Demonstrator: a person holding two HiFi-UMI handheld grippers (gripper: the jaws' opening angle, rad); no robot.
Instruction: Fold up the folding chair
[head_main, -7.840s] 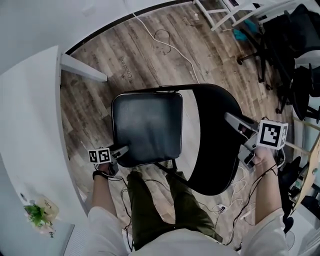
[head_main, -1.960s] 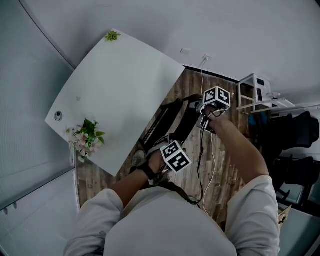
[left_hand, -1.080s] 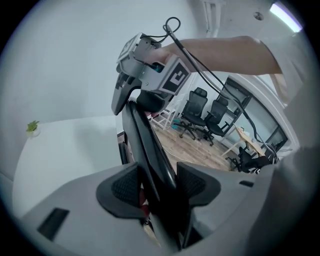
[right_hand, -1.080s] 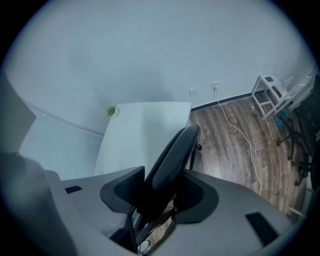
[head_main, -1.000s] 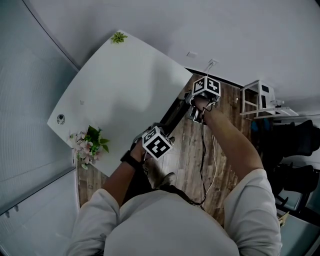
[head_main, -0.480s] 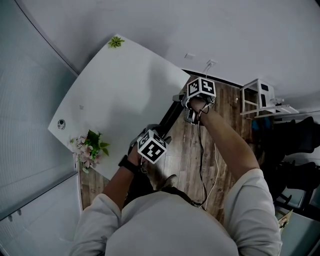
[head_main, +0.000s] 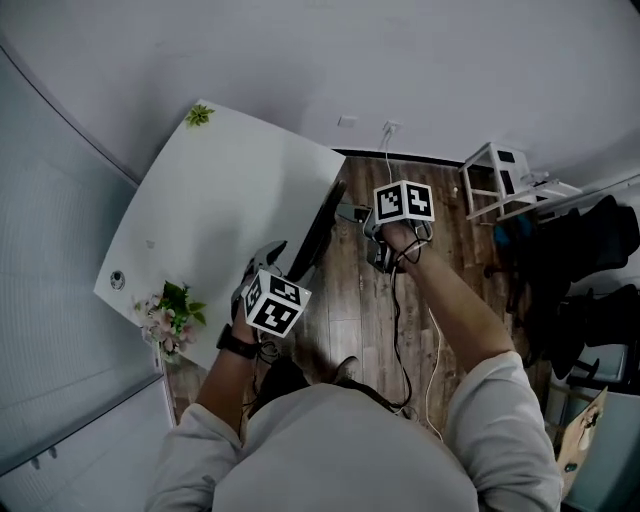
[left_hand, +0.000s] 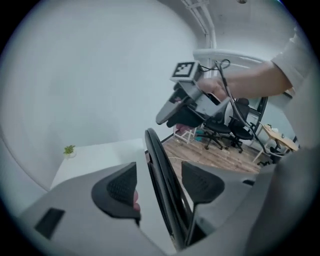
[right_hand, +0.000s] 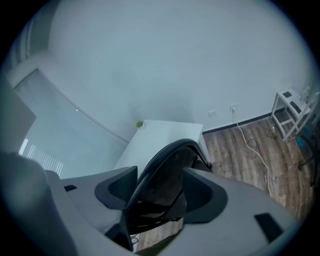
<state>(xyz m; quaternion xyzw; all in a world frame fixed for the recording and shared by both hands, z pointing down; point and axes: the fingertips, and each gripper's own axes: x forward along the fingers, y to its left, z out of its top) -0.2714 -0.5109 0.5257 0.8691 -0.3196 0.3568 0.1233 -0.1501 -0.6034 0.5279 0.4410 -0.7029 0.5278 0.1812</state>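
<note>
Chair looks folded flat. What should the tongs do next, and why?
Probably draw both tongs back off the chair. It stands folded flat by the table, and left tongs and right tongs have just been opening, its frame between them.

You wear a pale grey top (head_main: 350, 455) with sleeves (head_main: 500, 400) ending near the elbows, and a black band (head_main: 238, 342) on your left wrist. Your left claw (head_main: 268, 256) and right claw (head_main: 355, 213) are grey with black ribbed pads (left_hand: 120, 187). Each bears a white cube (head_main: 275, 305) of black square markers. Black cables (head_main: 393, 320) trail from the right one.

One folding chair (head_main: 316, 232), two grippers (head_main: 262, 260) (head_main: 352, 212), one table (head_main: 225, 195), two plants (head_main: 199, 115) (head_main: 170, 305).
</note>
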